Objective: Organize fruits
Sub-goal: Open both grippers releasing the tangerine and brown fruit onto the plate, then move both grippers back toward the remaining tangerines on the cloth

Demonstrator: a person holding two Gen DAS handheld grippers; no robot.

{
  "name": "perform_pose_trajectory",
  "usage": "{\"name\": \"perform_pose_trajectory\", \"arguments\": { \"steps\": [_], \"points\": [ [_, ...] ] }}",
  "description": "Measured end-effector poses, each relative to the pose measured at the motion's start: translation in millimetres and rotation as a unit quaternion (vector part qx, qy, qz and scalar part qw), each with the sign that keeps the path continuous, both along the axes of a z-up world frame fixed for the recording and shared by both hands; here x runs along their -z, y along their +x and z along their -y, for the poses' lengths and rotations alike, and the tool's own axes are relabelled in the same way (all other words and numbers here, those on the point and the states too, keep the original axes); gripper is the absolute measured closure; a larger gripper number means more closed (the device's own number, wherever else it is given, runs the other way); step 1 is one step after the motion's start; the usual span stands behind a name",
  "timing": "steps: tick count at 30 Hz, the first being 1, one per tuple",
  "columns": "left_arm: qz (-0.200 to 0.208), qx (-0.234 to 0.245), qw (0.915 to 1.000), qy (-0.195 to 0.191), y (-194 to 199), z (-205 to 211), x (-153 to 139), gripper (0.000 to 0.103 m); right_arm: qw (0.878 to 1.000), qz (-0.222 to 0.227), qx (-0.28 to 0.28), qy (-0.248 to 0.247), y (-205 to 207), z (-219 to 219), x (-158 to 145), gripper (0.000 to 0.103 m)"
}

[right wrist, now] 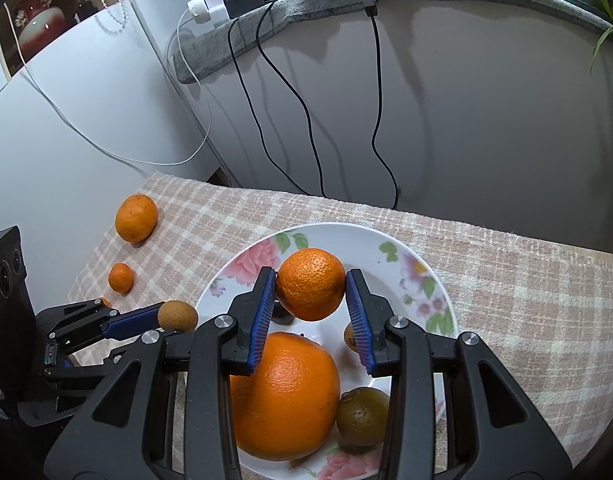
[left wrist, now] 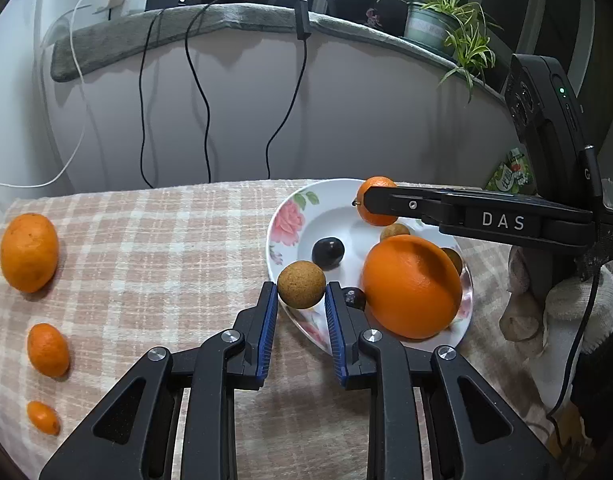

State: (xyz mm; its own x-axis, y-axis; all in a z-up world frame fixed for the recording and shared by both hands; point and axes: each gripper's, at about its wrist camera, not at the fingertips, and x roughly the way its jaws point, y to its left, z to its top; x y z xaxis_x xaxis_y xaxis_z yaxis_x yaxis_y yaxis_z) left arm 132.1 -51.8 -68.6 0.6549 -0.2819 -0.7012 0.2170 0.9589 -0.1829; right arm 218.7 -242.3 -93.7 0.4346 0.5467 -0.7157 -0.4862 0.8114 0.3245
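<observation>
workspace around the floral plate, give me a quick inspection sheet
surface: pink checked cloth covers the table.
job's things: white floral plate holds big orange, dark round fruits, greenish-brown fruit; three oranges lined up on cloth, largest farthest.
clutter: nothing seen.
grippers: left gripper jaws shut on small brown round fruit; right gripper jaws shut on small orange.
cables: black cables, white cable hang behind.
surroundings: potted spider plant on ledge.

Both hand-held grippers tilt downward: the left hand-held gripper (left wrist: 301, 294) pinches a small brown fruit (left wrist: 301, 284), the right hand-held gripper (right wrist: 311, 286) clamps a mandarin (right wrist: 310, 284).
</observation>
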Motion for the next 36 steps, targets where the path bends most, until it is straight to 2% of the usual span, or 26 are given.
{"name": "perform_pose_trajectory", "arguments": {
  "steps": [4,6,8,9,10,13,36],
  "points": [
    [0.001,0.000,1.0000,0.003,0,1,0,0.080,1.000,0.000,0.000,0.000,0,-1,0,0.065],
    [0.003,0.001,1.0000,0.006,-1,2,0,0.070,1.000,-0.001,0.001,0.001,0,-1,0,0.062],
    [0.007,-0.001,0.9999,0.007,-1,2,-2,0.044,1.000,0.004,0.003,0.003,-1,0,-1,0.043],
    [0.011,-0.002,0.9999,0.006,-2,1,-2,0.042,1.000,0.009,0.009,0.004,-2,1,-3,0.032],
    [0.013,0.000,0.9999,0.006,-3,2,-3,0.041,1.000,0.014,0.014,0.006,-3,3,-6,0.028],
    [0.015,-0.001,0.9998,0.011,-4,2,-4,0.032,0.999,0.019,0.020,0.015,-3,5,-11,0.028],
    [0.021,-0.011,0.9997,0.010,-16,-4,-12,0.032,0.999,0.025,0.028,0.018,-12,5,-22,0.025]
  ]
}}
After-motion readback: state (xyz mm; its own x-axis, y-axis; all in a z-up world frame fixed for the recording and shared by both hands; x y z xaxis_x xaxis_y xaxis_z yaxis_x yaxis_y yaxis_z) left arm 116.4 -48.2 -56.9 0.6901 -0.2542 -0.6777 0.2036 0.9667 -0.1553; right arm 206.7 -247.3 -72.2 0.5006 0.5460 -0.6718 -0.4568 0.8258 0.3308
